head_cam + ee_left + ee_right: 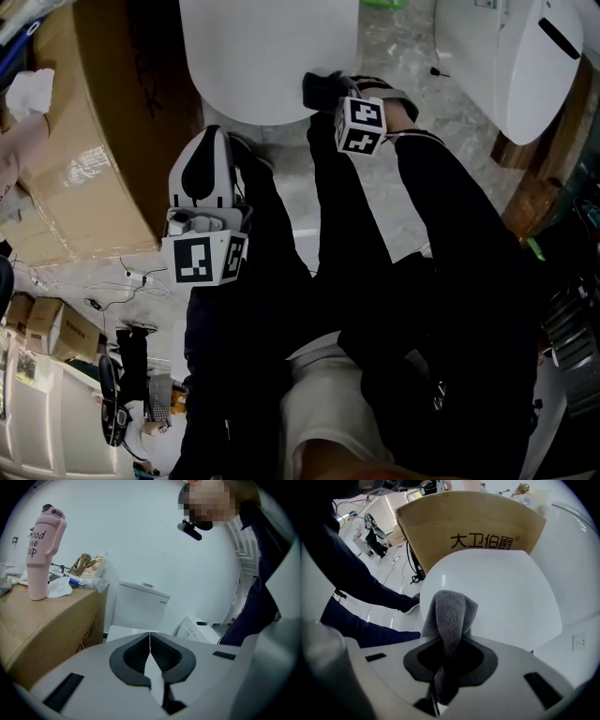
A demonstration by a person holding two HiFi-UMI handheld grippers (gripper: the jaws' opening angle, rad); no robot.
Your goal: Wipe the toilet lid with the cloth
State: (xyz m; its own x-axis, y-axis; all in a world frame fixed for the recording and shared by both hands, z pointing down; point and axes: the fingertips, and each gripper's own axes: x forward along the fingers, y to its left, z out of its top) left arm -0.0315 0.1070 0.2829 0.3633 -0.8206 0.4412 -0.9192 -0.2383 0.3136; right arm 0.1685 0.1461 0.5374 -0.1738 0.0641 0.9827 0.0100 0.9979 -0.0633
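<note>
Over a pale stone floor (403,47), the right hand-held gripper (451,641) is pinching a grey fleecy cloth (450,613), which is resting on the near edge of the white oval toilet lid (501,592), its dark-sleeved arm reaching forward. The left hand-held gripper (150,638) is held back beside a brown cardboard box (47,625), its jaws pressed together on nothing.

Count: 2 grippers (left gripper (150,635), right gripper (451,638)), 1 grey cloth (451,613), 1 white toilet lid (501,592), 1 cardboard box (478,520), 1 pink tumbler (41,557).
</note>
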